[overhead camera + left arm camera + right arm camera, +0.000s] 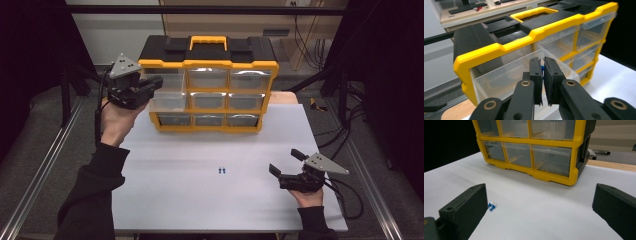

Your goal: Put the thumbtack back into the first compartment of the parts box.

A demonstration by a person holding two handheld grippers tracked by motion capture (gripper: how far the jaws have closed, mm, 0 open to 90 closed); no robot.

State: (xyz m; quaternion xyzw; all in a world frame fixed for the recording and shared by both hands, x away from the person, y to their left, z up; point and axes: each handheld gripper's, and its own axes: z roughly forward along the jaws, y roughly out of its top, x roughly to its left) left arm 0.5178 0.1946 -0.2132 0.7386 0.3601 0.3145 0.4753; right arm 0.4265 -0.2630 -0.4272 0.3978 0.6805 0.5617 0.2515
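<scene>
Table (200, 200) is white, bare near me, dark room around it. Organizer (210, 65) stands at its far edge, two blue pins (222, 170) before it. My left gripper (542, 72) hovers over its pulled-out top-left drawer (506, 72), pinching something blue; right gripper (287, 162) rests, jaws spread.

Black sleeves, black grippers

Left black two-jaw gripper (152, 86) and right black two-jaw gripper (285, 162) carry grey three-cornered plates, brass-ringed pivots, black cables.
</scene>
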